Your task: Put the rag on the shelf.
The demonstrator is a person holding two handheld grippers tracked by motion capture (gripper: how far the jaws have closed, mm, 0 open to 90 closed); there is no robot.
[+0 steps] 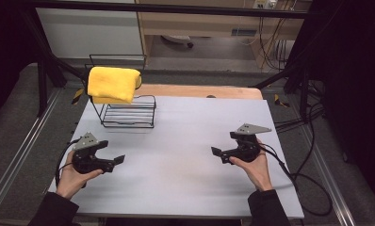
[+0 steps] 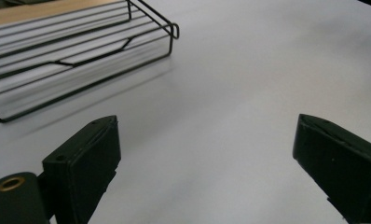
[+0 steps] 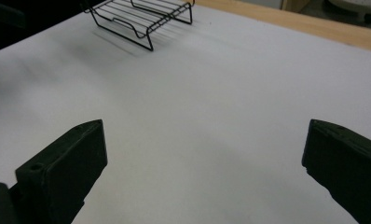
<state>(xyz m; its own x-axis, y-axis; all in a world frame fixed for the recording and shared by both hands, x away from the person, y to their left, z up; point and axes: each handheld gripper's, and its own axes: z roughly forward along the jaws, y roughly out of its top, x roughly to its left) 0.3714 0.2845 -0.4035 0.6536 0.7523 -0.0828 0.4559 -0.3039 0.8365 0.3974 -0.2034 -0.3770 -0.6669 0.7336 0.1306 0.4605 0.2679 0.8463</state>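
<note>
Two tongs — left tongs [image 1: 111, 153] and right tongs [image 1: 223, 146] — gape empty over bare tabletop [image 1: 176, 141]; wire rack [image 1: 129, 113] beyond, yellow cloth [image 1: 112, 84] draped on its top edge.

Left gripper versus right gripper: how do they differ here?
The left gripper sits nearer the black wire rack that carries the folded yellow cloth; the right gripper is farther off. The left points right across the white table, the right points left. Both are open and hold nothing.

A lab: black frame [image 1: 44, 52] around the white table [image 1: 185, 141], loose cables [image 1: 313, 183].
</note>
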